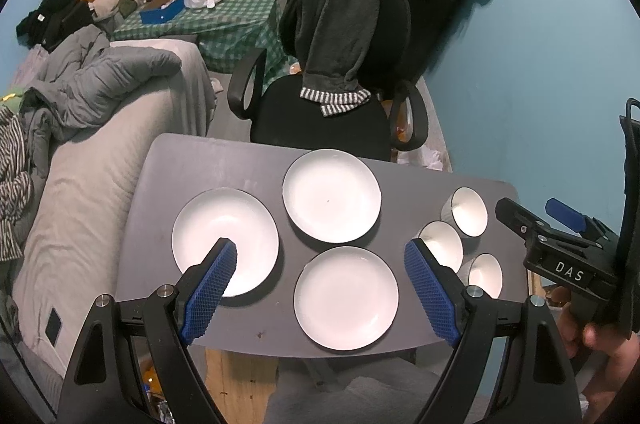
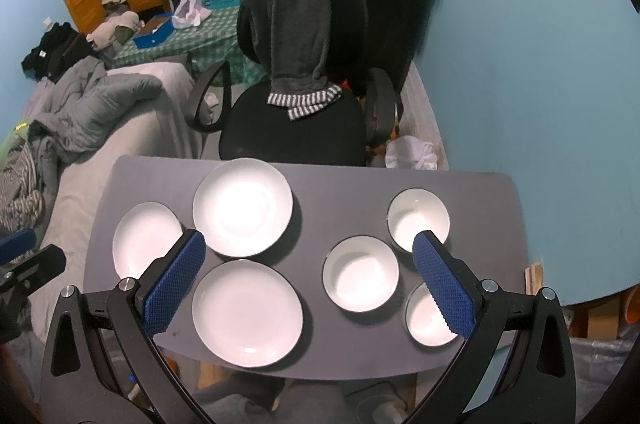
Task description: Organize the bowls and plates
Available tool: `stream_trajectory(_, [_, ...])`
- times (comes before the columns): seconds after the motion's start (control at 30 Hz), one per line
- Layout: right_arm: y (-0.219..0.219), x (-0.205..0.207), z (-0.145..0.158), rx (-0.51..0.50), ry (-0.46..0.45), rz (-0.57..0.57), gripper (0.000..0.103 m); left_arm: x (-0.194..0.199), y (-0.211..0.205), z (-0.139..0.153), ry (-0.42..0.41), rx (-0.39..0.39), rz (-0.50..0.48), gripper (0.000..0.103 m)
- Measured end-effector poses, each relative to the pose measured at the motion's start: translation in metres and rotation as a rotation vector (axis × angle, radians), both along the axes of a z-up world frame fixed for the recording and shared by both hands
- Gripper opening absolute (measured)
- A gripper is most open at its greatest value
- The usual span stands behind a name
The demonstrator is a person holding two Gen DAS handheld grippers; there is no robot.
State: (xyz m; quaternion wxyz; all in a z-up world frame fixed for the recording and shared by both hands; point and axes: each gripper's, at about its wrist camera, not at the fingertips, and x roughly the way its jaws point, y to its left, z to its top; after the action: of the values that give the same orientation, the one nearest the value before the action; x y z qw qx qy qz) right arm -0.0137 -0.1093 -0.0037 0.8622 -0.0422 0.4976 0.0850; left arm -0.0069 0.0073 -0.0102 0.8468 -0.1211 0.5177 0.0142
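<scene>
While both hover above the grey table point(image 2: 472, 192), the left gripper point(image 1: 320, 256) and right gripper point(image 2: 308, 244) gape wide, holding nothing. Three plates point(image 2: 247, 312) lie flat left of three upright bowls point(image 2: 361, 274), seemingly all apart, near the black chair point(image 2: 296, 128).

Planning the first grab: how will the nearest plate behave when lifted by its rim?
The nearest plate looks rigid and glossy, so probably slippery in the claw pads. It lies flat on the table, so the rim is likely hard to get under.
</scene>
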Motion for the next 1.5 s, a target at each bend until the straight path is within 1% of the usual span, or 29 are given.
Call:
stream_trajectory(0.13, [0.003, 0.008, -0.005, -0.015, 0.003, 0.036, 0.102, 0.001, 0.006, -0.009, 0.014, 0.021, 0.006, 0.087])
stream_trajectory(0.27, [0.005, 0.019, -0.010, -0.043, 0.007, 0.086, 0.102, 0.003, 0.013, -0.024, 0.045, 0.039, 0.010, 0.087])
stream_trajectory(0.33, [0.007, 0.021, -0.014, -0.040, -0.008, 0.114, 0.102, 0.003, 0.017, -0.032, 0.062, 0.047, 0.016, 0.087])
stream_trajectory(0.4, [0.009, 0.026, -0.021, -0.026, 0.000, 0.154, 0.102, 0.002, 0.020, -0.039, 0.071, 0.038, 0.018, 0.087])
stream_trajectory(0.53, [0.016, 0.034, -0.041, 0.004, 0.041, 0.218, 0.102, 0.001, 0.028, -0.055, 0.094, 0.022, 0.027, 0.087])
stream_trajectory(0.67, [0.023, 0.040, -0.065, -0.009, 0.083, 0.278, 0.101, 0.000, 0.032, -0.076, 0.126, 0.027, 0.032, 0.087])
stream_trajectory(0.77, [0.029, 0.042, -0.085, -0.018, 0.113, 0.319, 0.101, -0.001, 0.033, -0.090, 0.127, 0.028, 0.031, 0.087])
stream_trajectory(0.9, [0.031, 0.041, -0.111, -0.022, 0.150, 0.343, 0.101, -0.002, 0.030, -0.111, 0.142, 0.048, 0.030, 0.087])
stream_trajectory(0.97, [0.033, 0.040, -0.122, -0.019, 0.163, 0.351, 0.101, -0.002, 0.028, -0.123, 0.150, 0.044, 0.030, 0.087])
stream_trajectory(1.23, [0.041, 0.041, -0.165, 0.001, 0.223, 0.393, 0.101, -0.006, 0.022, -0.159, 0.190, 0.013, 0.008, 0.087])
stream_trajectory(1.3, [0.044, 0.041, -0.174, 0.001, 0.228, 0.403, 0.101, -0.008, 0.024, -0.171, 0.199, -0.025, 0.006, 0.087])
stream_trajectory(1.37, [0.044, 0.042, -0.181, -0.003, 0.236, 0.409, 0.101, -0.007, 0.024, -0.184, 0.225, -0.041, 0.017, 0.087])
stream_trajectory(1.43, [0.046, 0.043, -0.190, -0.011, 0.247, 0.414, 0.101, -0.008, 0.024, -0.198, 0.252, -0.076, 0.027, 0.087])
stream_trajectory(1.5, [0.045, 0.045, -0.199, -0.018, 0.264, 0.417, 0.101, -0.009, 0.023, -0.206, 0.265, -0.090, 0.039, 0.087])
